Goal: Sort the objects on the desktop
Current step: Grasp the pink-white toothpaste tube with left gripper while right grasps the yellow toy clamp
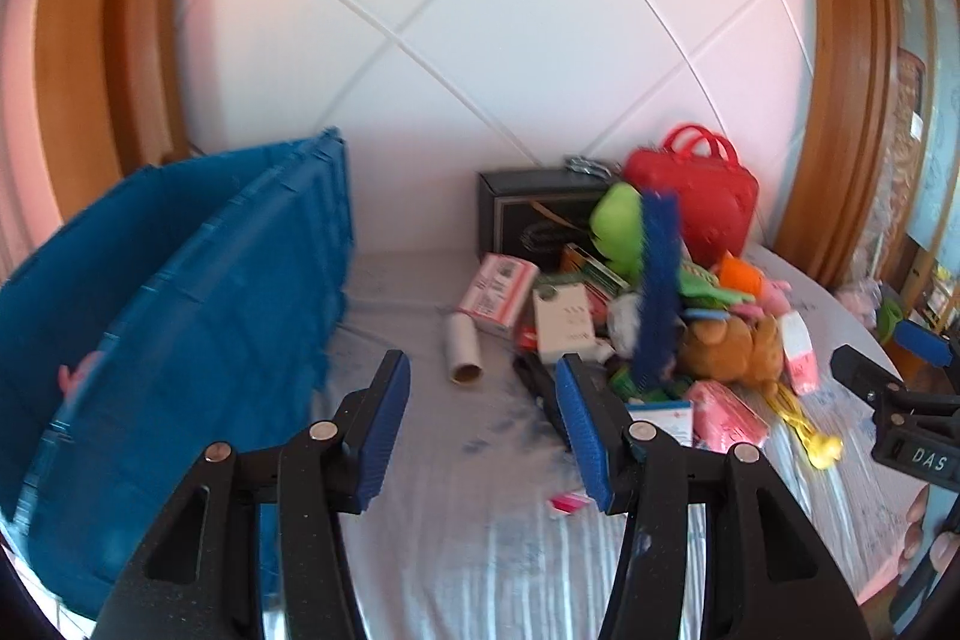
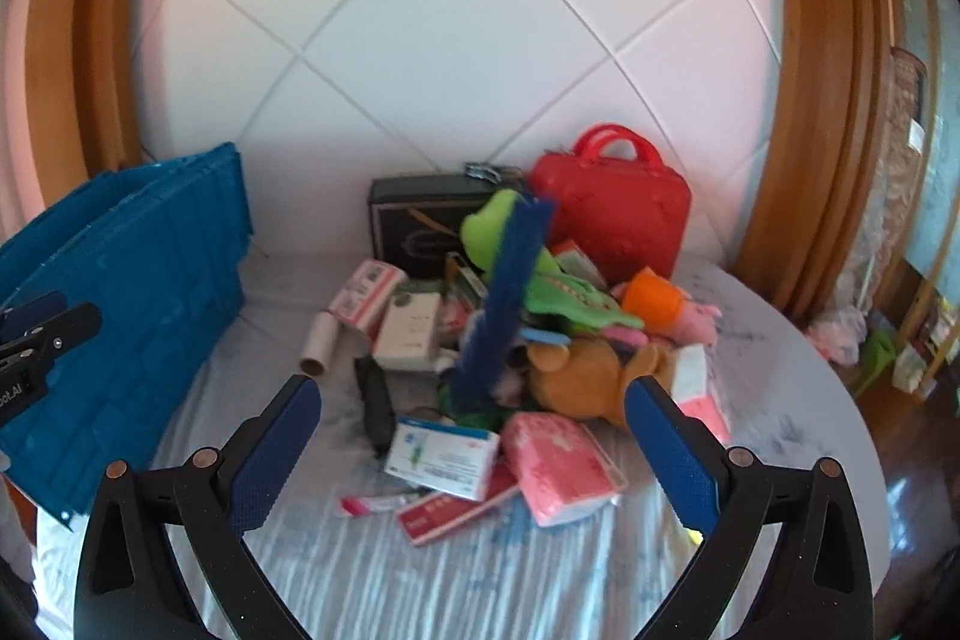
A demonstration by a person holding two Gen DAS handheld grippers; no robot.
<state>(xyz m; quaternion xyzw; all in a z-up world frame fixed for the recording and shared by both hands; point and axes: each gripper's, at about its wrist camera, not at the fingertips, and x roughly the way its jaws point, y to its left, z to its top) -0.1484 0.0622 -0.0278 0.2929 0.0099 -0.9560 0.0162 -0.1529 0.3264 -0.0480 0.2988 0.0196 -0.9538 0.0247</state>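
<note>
Grippers came first in both wrist views: the left gripper (image 1: 483, 370) stood partly spread with nothing between its blue-padded fingers, and the right gripper (image 2: 474, 400) gaped wider, equally empty. Both pointed down over the pale striped cloth-covered round table (image 2: 420, 580) toward a heap of things waiting to be sorted.

Nearest lay a pink soft tissue pack (image 2: 564, 466), a white-and-blue cardboard box (image 2: 444, 457) and a flat red card packet (image 2: 447, 511), overlapping one another; a pinch on one could likely have dragged its neighbour or bunched the cloth. A thin pink pen-like item (image 2: 372, 505) beside them looked hard to catch with broad pads and might have skidded.

Further in, a brown plush bear (image 2: 582, 376) and a green plush toy (image 2: 516, 250) were tangled around a tall blue bristly strip (image 2: 510, 298) standing tilted in the pile; pulling either toy risked toppling it. A cardboard tube (image 2: 318, 346) lay loose and could have rolled off.

The blue plastic crate (image 2: 132, 292) stood at the left, near the left gripper, so a fast swing might have clipped its wall. Behind sat a black box (image 2: 408, 220) and a red hard-shell handbag (image 2: 618, 214).
</note>
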